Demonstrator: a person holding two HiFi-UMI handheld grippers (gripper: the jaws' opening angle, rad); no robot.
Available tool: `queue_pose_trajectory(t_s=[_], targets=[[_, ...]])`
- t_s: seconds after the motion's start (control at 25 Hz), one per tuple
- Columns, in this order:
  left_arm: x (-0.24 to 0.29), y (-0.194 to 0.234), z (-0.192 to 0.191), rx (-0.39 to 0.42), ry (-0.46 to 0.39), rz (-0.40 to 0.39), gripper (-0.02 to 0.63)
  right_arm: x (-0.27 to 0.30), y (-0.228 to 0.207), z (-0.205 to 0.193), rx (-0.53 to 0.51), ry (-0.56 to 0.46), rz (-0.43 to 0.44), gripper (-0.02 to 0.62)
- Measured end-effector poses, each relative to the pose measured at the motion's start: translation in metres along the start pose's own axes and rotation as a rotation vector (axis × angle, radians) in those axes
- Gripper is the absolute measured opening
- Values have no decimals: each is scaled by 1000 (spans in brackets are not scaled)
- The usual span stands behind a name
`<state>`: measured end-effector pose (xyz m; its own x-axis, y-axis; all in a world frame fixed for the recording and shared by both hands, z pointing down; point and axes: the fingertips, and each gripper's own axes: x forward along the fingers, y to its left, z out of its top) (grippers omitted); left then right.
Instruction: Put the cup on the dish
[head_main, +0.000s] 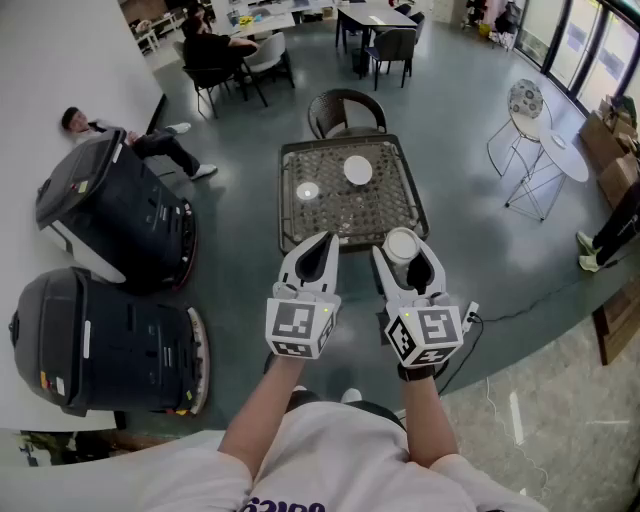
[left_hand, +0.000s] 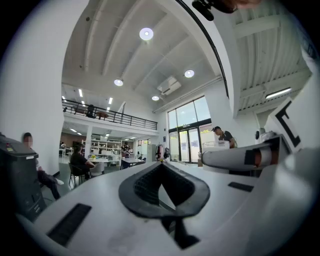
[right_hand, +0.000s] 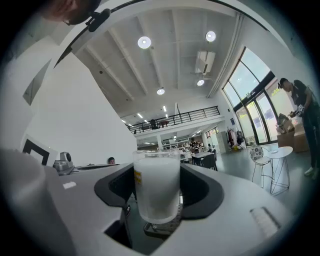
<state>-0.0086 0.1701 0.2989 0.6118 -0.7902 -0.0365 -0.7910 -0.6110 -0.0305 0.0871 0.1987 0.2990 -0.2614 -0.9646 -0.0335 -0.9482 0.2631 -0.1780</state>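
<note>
Had the frosted cup (right_hand: 156, 187) clamped in my right gripper (head_main: 406, 259); left gripper (head_main: 318, 243) pinched together, seemingly empty.

Left tool (head_main: 321, 241) closed, right tool (head_main: 403, 249) gripping.

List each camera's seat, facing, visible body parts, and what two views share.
Head view: on the head, steeply down at table, forearms, left gripper, right gripper.
Left gripper view: on left gripper, across the hall; its shut, empty jaws.
Right gripper view: on right gripper, across the hall; jaws gripping the cup.
Shared: head and right gripper views show the cup.
</note>
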Motion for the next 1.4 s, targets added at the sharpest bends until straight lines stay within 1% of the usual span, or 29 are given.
queue_pose_trajectory(t_s=[0.12, 0.2, 0.32, 0.44, 0.56, 0.76, 0.84, 0.92, 1.04, 1.16, 1.24, 1.32, 1.4], targets=[[4, -19, 3, 29, 22, 11, 3, -8, -14, 5, 10, 3, 19, 258], [10, -33, 4, 29, 30, 11, 3, -17, -29, 9, 22, 2, 4, 258], [25, -45, 8, 38, 20, 17, 3, -21, -49, 17, 28, -10, -22, 258], [33, -52, 8, 49, 17, 26, 3, -21, -62, 17, 45, -14, -33, 258], [41, -60, 4, 54, 32, 17, 3, -22, -72, 13, 59, 1, -44, 258], [52, -59, -1, 57, 29, 16, 3, -18, -78, 5, 44, 6, -45, 258], [56, -49, -6, 42, 27, 19, 3, -8, -76, -1, -32, 9, -69, 258], [63, -34, -12, 1, 26, 27, 3, 8, -70, -6, -111, 5, -90, 258], [82, -4, -18, -18, 10, 37, 3, 46, -59, -14, -98, -5, -37, 258], [115, 28, -26, -33, -15, 42, 3, 88, -59, -22, -84, 17, 5, 258], [137, 47, -35, -21, -14, 41, 3, 114, -63, -25, -78, 22, 11, 258], [159, 67, -41, 5, -9, 36, 3, 145, -69, -24, -94, 19, 8, 258], [181, 92, -40, 2, -18, 38, 3, 177, -76, -19, -117, 7, 1, 258]])
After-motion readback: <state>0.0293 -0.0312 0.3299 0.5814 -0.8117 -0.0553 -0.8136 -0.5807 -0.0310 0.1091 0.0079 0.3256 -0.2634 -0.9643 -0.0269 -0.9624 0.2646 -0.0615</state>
